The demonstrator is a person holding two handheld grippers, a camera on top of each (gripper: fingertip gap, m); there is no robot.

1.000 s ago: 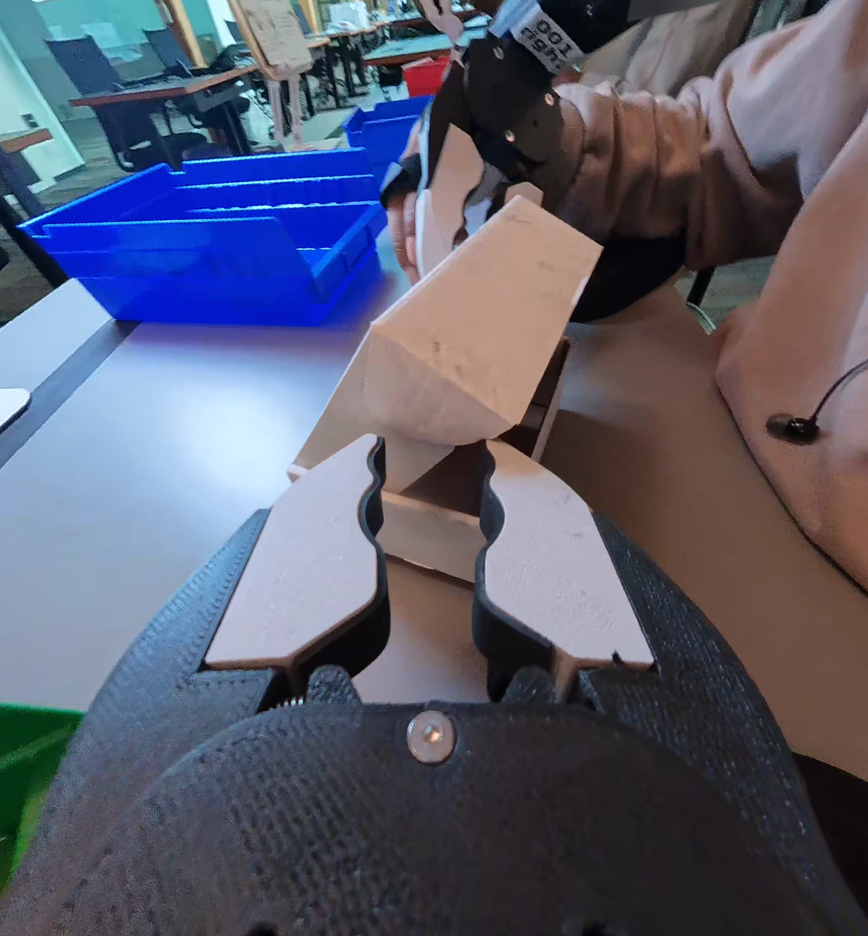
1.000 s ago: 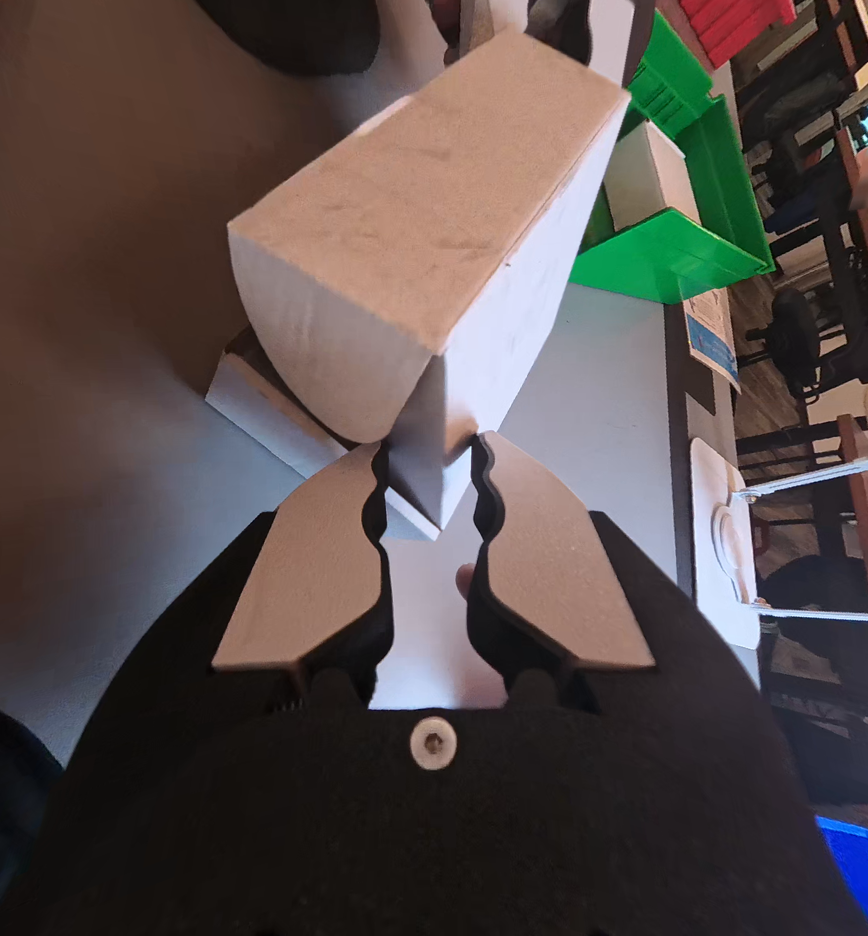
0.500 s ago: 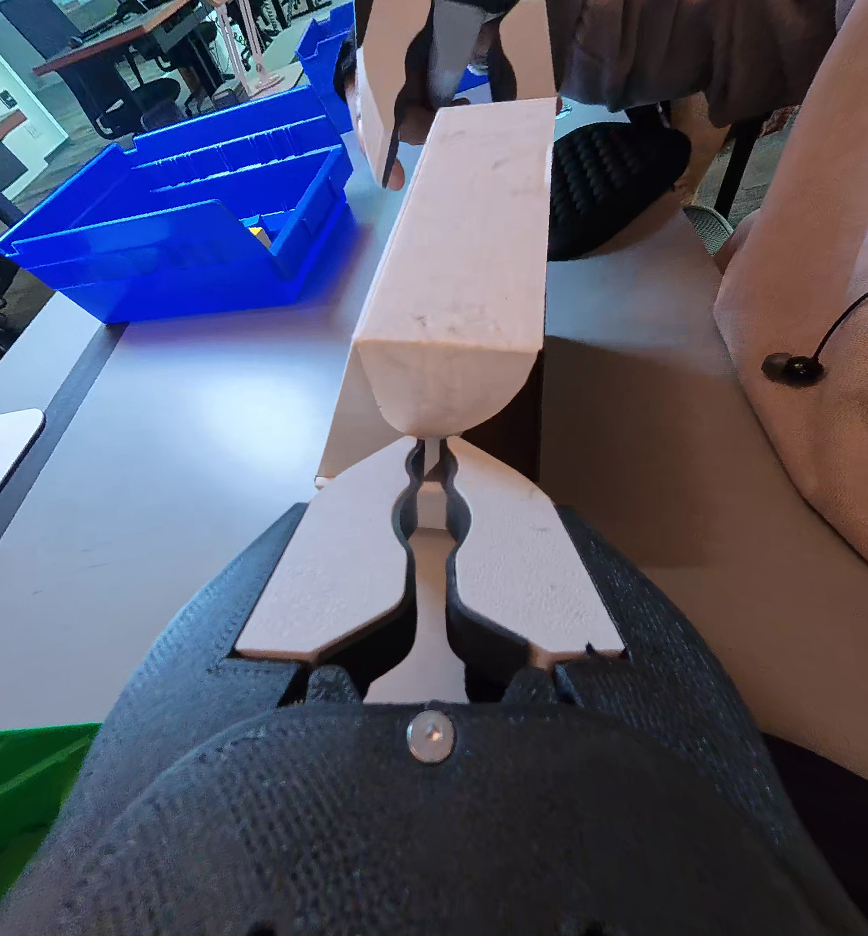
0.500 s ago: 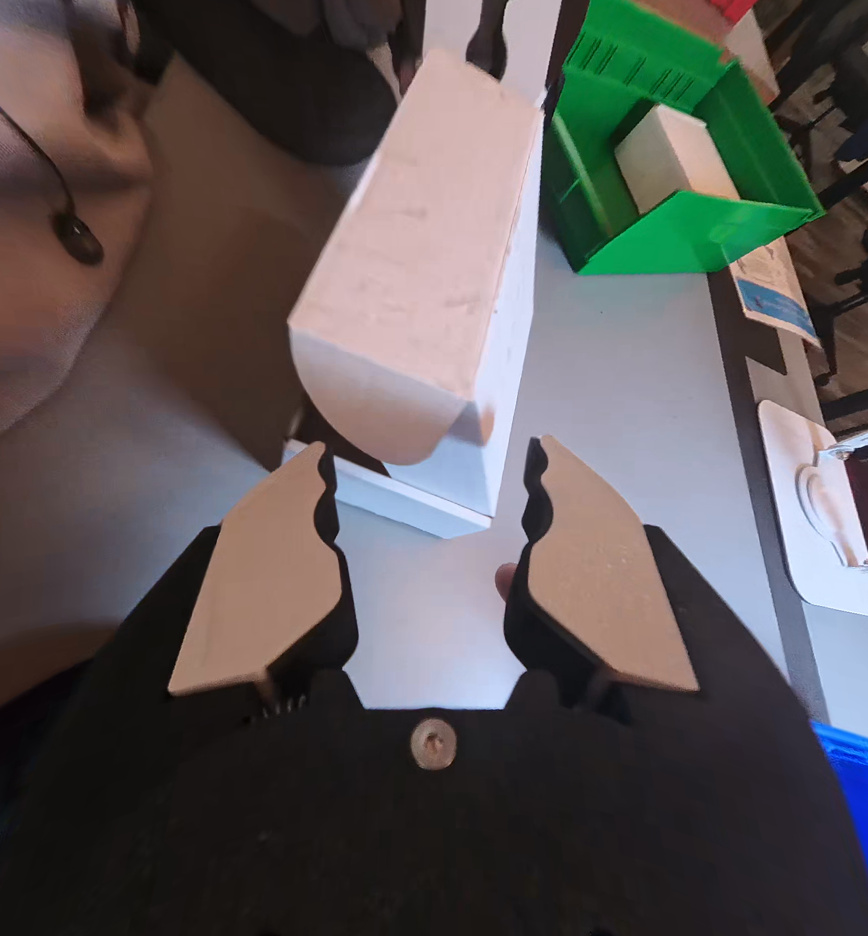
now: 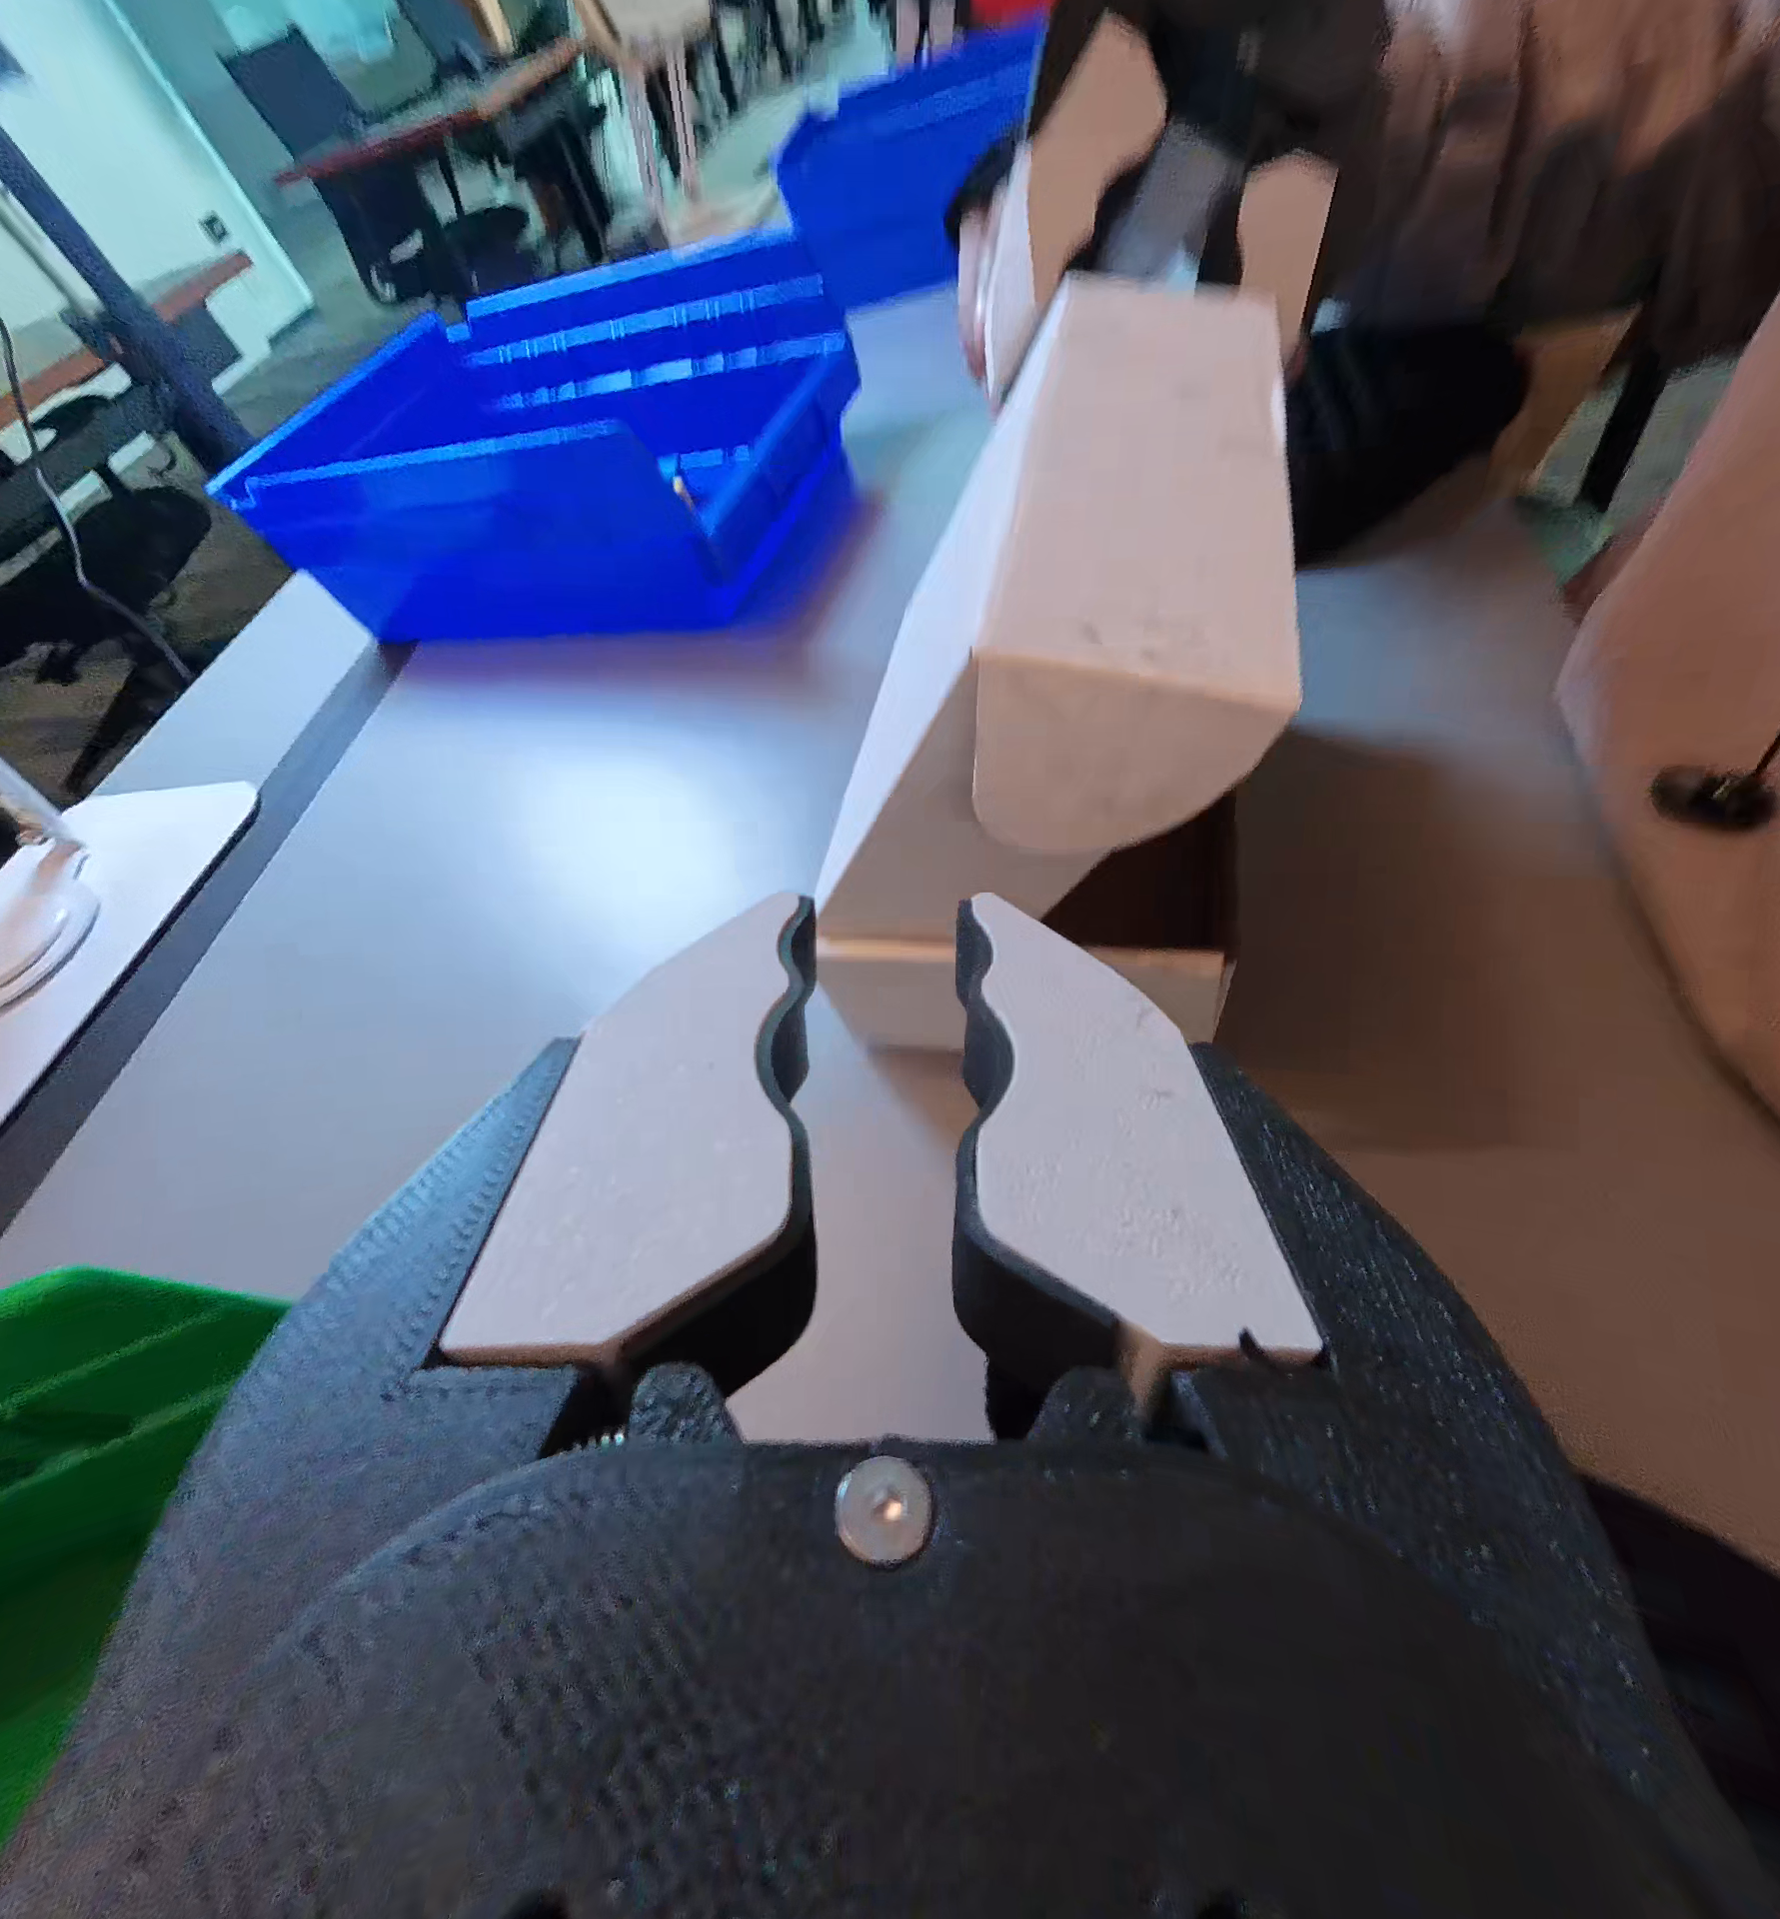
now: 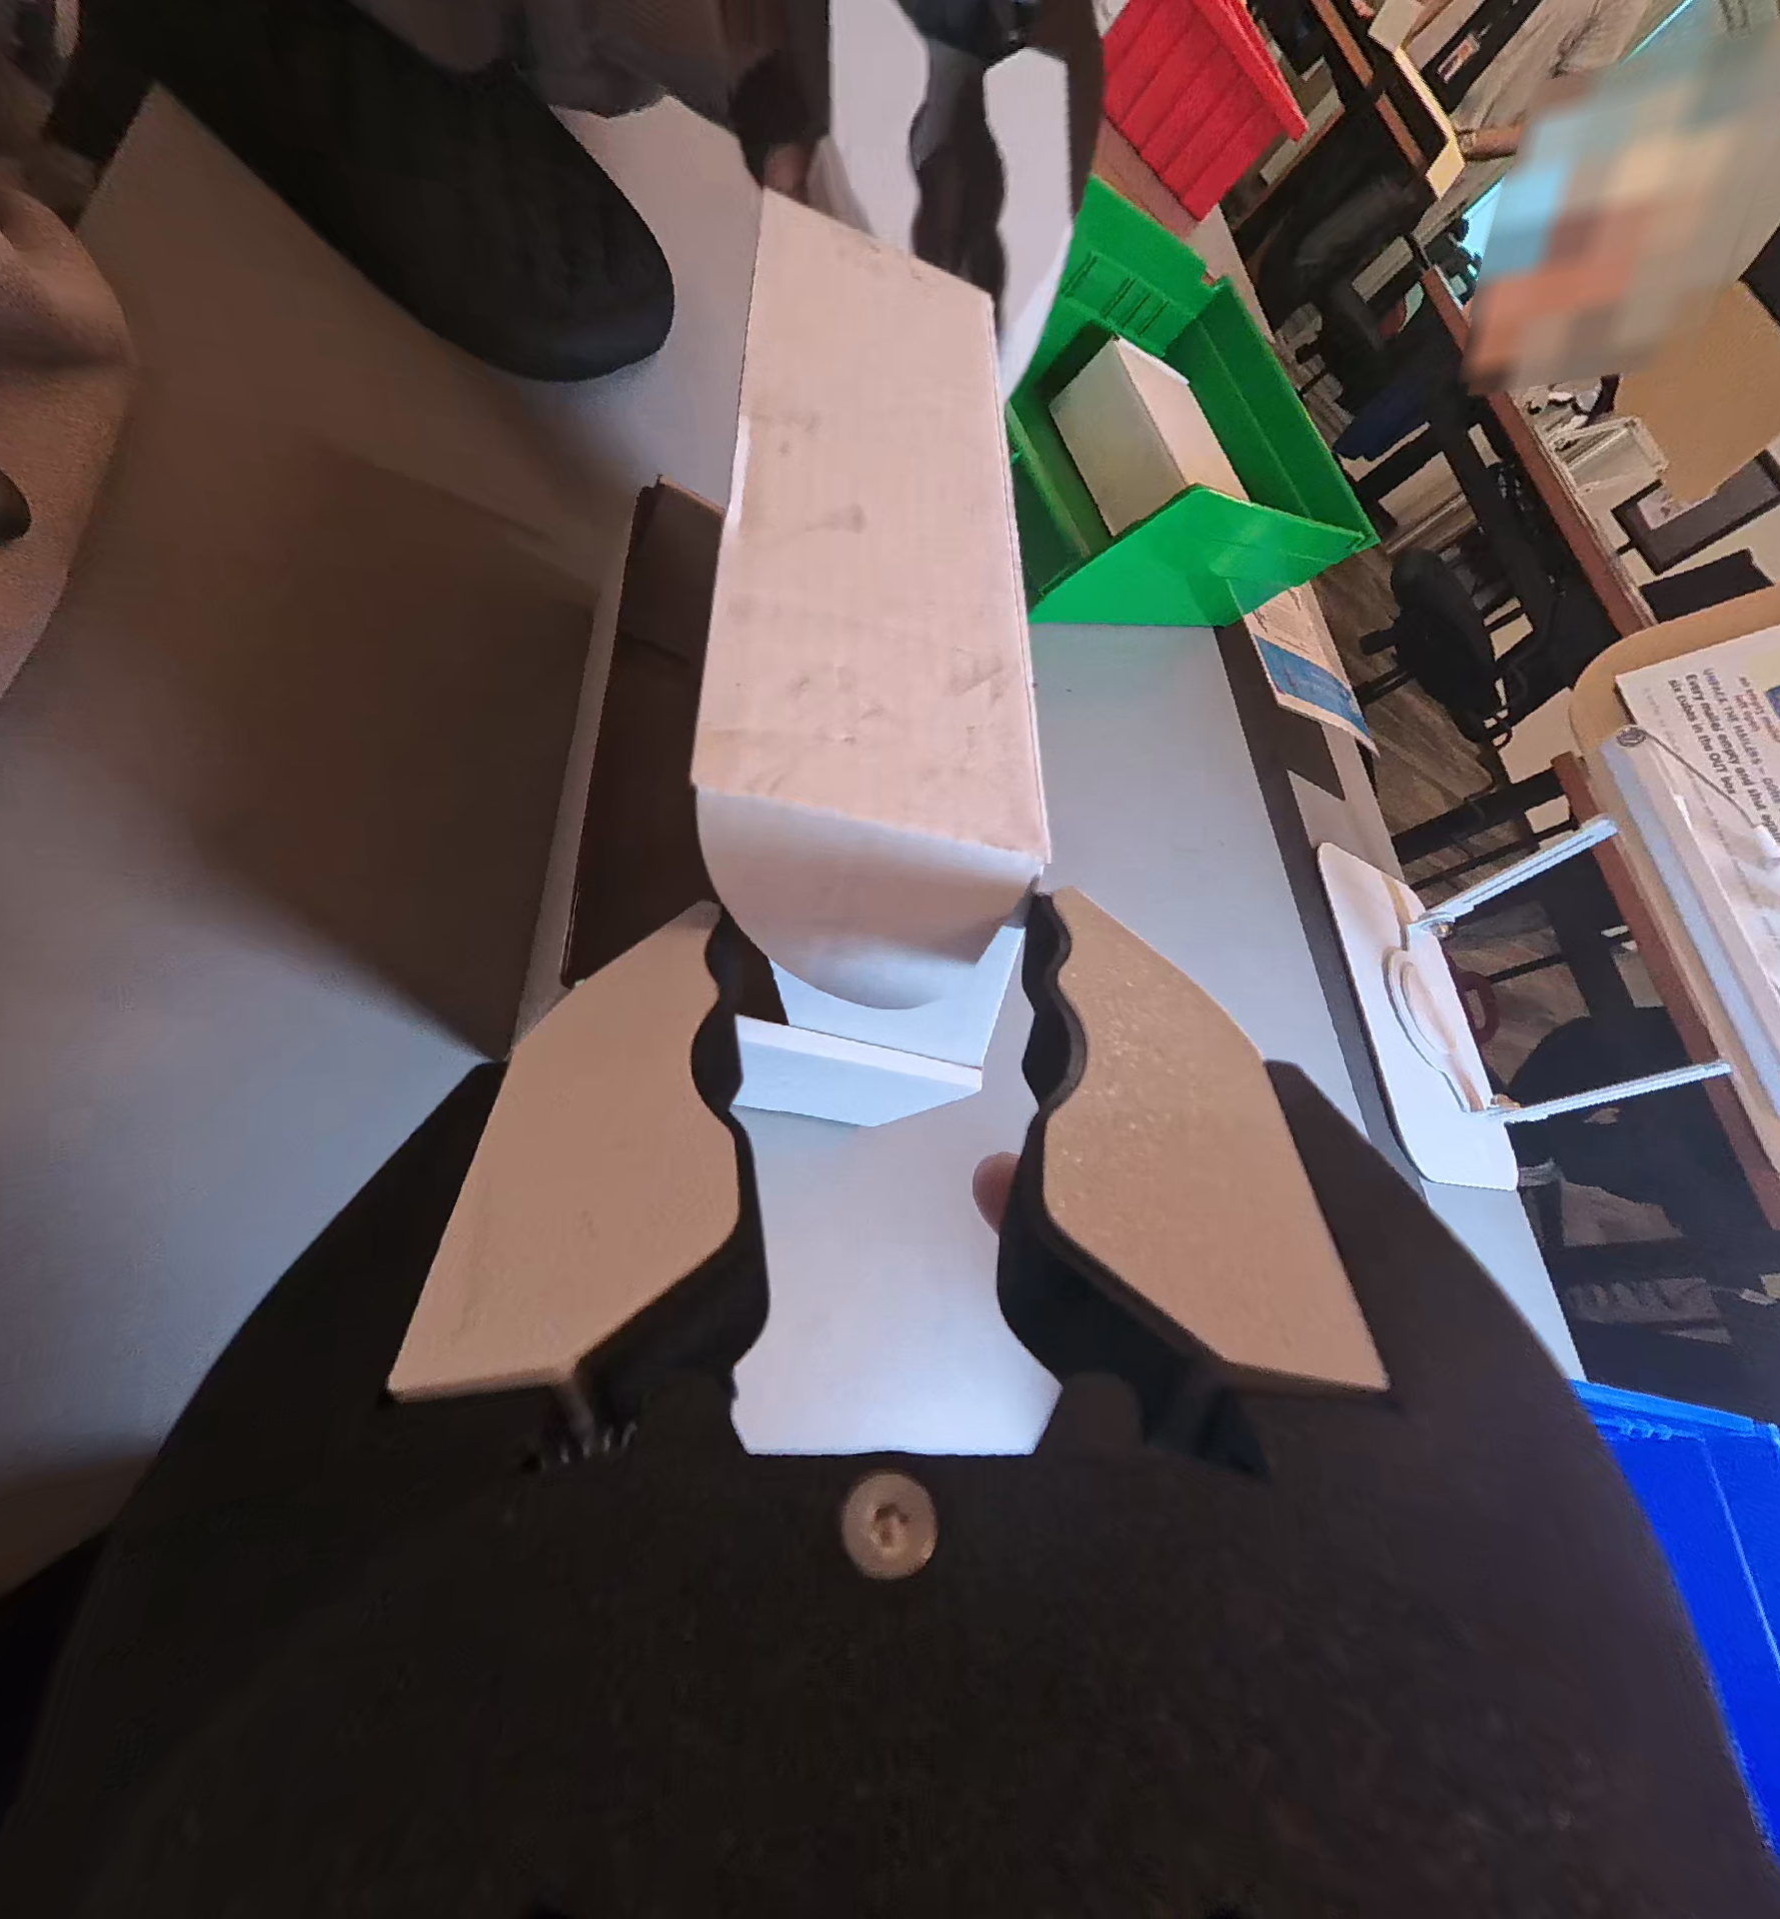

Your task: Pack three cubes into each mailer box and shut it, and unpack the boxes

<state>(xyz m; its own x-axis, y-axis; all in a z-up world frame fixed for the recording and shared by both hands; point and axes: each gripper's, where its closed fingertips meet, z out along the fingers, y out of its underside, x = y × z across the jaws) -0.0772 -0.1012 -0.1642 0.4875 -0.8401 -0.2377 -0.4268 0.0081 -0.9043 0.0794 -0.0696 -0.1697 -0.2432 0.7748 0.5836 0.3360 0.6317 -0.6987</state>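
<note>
A white mailer box point(image 5: 896, 997) sits on the grey table with its lid point(image 5: 1135, 519) raised steeply; the inside is brown and no cubes show. My left gripper point(image 5: 885, 924) is open and empty, its tips just short of the box's near corner. The right gripper shows blurred at the lid's far end point(image 5: 1145, 208). In the right wrist view my right gripper point(image 6: 880, 924) is open, its tips either side of the lid's point(image 6: 865, 571) rounded end flap, above the box base point(image 6: 854, 1080). The left gripper point(image 6: 953, 177) shows beyond the lid.
A blue bin point(image 5: 574, 519) stands at the back left of the table. A green bin point(image 6: 1176, 467) holds another white box point(image 6: 1135, 436); it also shows at lower left point(image 5: 55, 1454). A white stand base point(image 5: 65, 935) lies left. A person's sleeve point(image 5: 1695, 727) borders the right.
My left gripper shut on the lid's end flap, then opened again and drew back to the left. My right gripper let go of the lid's flap and stays open around it.
</note>
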